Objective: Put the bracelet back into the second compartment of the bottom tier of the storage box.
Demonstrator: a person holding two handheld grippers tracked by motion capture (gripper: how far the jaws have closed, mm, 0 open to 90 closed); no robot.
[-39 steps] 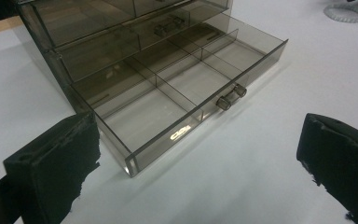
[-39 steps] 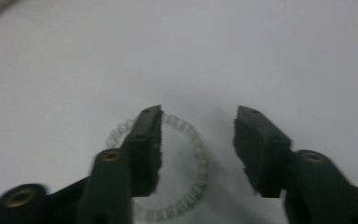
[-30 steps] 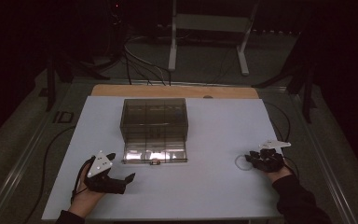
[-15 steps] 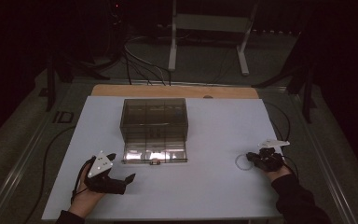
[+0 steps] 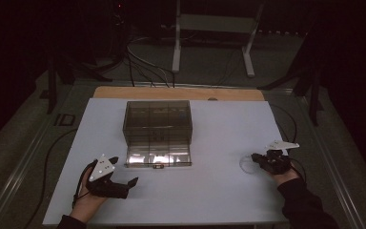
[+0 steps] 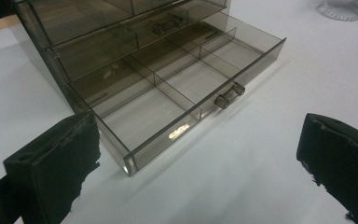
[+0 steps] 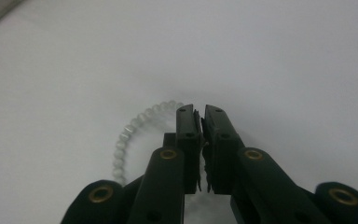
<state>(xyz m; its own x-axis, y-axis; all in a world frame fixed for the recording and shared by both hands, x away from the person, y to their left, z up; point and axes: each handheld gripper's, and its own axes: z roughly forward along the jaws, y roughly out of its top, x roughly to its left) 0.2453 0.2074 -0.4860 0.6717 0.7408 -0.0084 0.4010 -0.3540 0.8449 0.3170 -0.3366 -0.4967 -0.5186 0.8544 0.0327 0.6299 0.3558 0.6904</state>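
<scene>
On the white worktop (image 5: 209,191), two tongs are seen. The left tongs (image 5: 119,177) are held wide apart and grip nothing, just short of the front left corner of one smoky drawer box (image 5: 157,125), whose bottom drawer (image 6: 186,88) is pulled out. Bare surface lies between box and bracelet. One pale bead bracelet (image 7: 130,135) lies near the right edge; the right tongs (image 7: 203,116) are closed on it.

Glossy smoky plastic drawer box (image 5: 157,125), pearly bead bracelet (image 7: 137,128), matt white table (image 5: 219,191)
</scene>
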